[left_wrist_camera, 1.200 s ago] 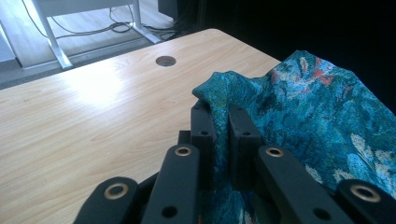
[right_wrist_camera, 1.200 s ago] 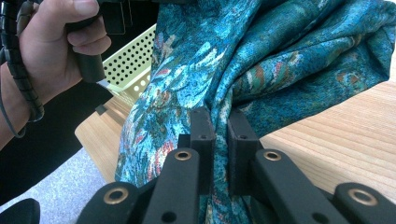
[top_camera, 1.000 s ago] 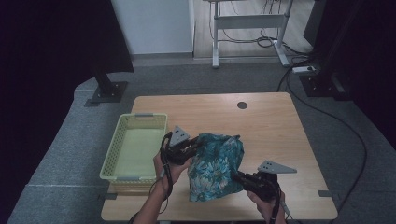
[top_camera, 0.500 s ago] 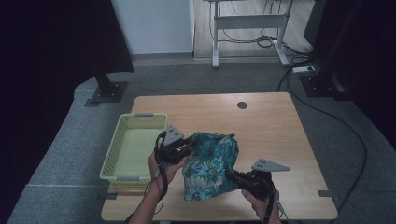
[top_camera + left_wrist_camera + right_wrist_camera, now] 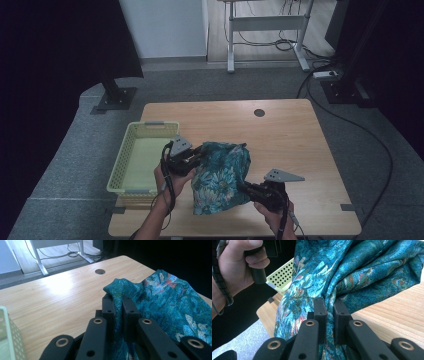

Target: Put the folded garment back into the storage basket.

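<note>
A teal cloth (image 5: 222, 176) with a flower print hangs bunched between my two grippers above the front of the wooden table (image 5: 290, 135). My left gripper (image 5: 199, 151) is shut on its upper left edge, and the left gripper view shows a fold of the cloth (image 5: 162, 300) pinched between the jaws (image 5: 117, 305). My right gripper (image 5: 246, 187) is shut on the cloth's lower right part, with the fabric (image 5: 352, 270) draping from its closed jaws (image 5: 330, 307). The cloth's lower end reaches the table's front edge.
A pale yellow-green perforated basket (image 5: 131, 150) sits at the table's left edge, next to my left hand (image 5: 172, 176). A round cable hole (image 5: 259, 113) lies at the far side of the table. A desk frame and cables stand on the floor beyond.
Both grippers have shifted slightly left toward the basket, carrying the cloth with them. The cloth hangs more bunched and narrower than a second ago.
</note>
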Available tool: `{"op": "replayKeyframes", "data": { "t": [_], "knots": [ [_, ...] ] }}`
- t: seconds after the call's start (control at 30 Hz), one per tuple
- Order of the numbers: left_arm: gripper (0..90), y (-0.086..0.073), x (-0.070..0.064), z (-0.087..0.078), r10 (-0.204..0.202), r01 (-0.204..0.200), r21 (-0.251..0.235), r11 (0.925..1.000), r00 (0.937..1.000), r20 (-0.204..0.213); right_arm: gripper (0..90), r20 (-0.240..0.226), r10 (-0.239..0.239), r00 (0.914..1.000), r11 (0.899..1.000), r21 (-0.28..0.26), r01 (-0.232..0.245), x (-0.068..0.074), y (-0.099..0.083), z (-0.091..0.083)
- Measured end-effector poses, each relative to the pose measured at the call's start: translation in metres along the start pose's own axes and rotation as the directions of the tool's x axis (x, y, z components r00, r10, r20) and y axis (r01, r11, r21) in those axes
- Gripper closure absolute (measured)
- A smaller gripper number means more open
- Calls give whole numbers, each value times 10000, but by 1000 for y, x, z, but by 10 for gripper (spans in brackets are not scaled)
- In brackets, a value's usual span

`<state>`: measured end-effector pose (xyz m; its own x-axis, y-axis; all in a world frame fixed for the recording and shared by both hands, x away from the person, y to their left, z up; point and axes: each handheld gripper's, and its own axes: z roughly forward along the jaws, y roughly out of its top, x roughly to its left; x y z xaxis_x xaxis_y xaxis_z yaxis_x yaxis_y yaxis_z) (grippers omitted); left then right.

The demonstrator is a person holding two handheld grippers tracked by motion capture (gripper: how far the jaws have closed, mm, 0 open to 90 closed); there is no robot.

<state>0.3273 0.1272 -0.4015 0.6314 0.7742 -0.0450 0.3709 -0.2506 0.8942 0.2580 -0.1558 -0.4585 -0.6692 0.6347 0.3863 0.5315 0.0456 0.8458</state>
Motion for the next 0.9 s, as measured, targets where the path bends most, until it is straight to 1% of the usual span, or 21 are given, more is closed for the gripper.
{"op": "replayKeyframes", "data": {
  "t": [0.9],
  "knots": [
    [826, 3, 12, -18, 21, -23, -64, 10000, 9996, -296, 823, -216, -110, 9997, 9999, 63, 111, 9, 7, 18]
  ]
}}
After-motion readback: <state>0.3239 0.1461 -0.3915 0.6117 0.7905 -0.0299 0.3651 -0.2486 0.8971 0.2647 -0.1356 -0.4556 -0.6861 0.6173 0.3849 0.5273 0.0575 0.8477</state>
